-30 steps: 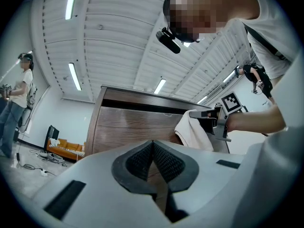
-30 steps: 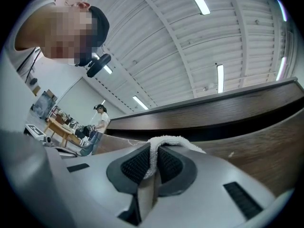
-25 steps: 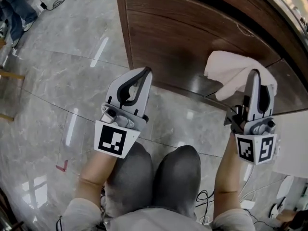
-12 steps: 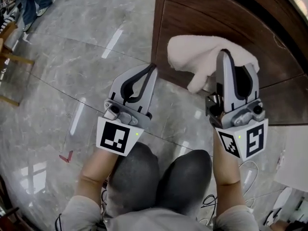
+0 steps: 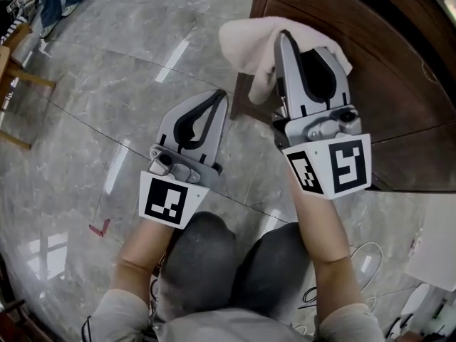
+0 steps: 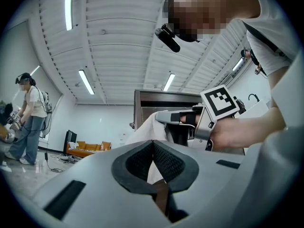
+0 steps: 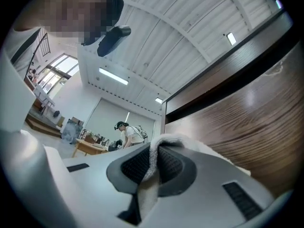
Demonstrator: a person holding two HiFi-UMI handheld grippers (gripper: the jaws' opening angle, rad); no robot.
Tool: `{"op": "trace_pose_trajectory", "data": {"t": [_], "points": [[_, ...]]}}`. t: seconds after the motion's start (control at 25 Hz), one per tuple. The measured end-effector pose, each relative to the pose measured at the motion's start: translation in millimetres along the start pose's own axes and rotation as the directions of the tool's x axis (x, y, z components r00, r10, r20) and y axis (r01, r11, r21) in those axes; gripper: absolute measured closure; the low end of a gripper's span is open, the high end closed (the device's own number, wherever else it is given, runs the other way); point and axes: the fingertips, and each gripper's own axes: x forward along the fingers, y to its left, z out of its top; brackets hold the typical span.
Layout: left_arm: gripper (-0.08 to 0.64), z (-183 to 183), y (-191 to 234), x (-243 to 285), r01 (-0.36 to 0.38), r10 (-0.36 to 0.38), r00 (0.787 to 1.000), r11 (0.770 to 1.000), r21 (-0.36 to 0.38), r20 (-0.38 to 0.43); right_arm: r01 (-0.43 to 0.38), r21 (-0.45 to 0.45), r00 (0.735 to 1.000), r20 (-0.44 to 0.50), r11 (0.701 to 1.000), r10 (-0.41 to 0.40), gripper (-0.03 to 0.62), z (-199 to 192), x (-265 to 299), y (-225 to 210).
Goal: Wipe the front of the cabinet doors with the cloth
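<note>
Since a second earlier the cloth (image 5: 246, 38) had travelled leftward across the dark wooden cabinet door (image 5: 370, 63), from beside the seam between the panels to the door's left edge. The right tool (image 5: 283, 37) had carried it there, while the left tool (image 5: 219, 95) had kept roughly its place over the floor. The cloth, white and fluffy, lay bunched against the door at its left edge, one fold hanging past that edge above the grey marble floor (image 5: 107, 70). The right tool was clamped on it: in the right gripper view a strip of the towelling ran up between the two black pads and curled over their tips, with the door's wood grain close on the right. The left tool held nothing, its jaws pressed together at the tips as the left gripper view showed. It pointed toward the door's lower left corner, near the hanging end of the cloth but apart from it. Each tool carried a marker cube (image 5: 165, 199) on the end nearer the person, whose knees (image 5: 235, 262) in grey trousers showed below, with cables (image 5: 356, 255) on the floor to the right of them. Farther off, the left gripper view showed a second person (image 6: 28, 113) standing in a bright room before an orange sofa (image 6: 85, 149), under long ceiling lights (image 6: 86, 82). The right gripper view showed a figure with a backpack (image 7: 128, 133) bent beside a wooden table (image 7: 90, 148).
</note>
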Motion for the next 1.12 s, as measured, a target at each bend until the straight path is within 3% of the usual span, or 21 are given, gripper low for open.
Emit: {"op": "trace_pose_trajectory", "data": {"t": [0.28,1.12], "points": [[0.543,-5.9,6.1,-5.1,-0.009,0.009,1.000,1.000,-0.005,-0.004,0.070,-0.016,0.996,-0.056,0.997,-0.071,0.540,-28.6,6.8,-21.4],[0.543,-22.1,-12.4,13.6,0.028,-0.028,1.000,0.999,-0.042,0.004,0.103,-0.064,0.991,-0.074,0.993,-0.108,0.540,-25.0,-36.9,-57.3]]}}
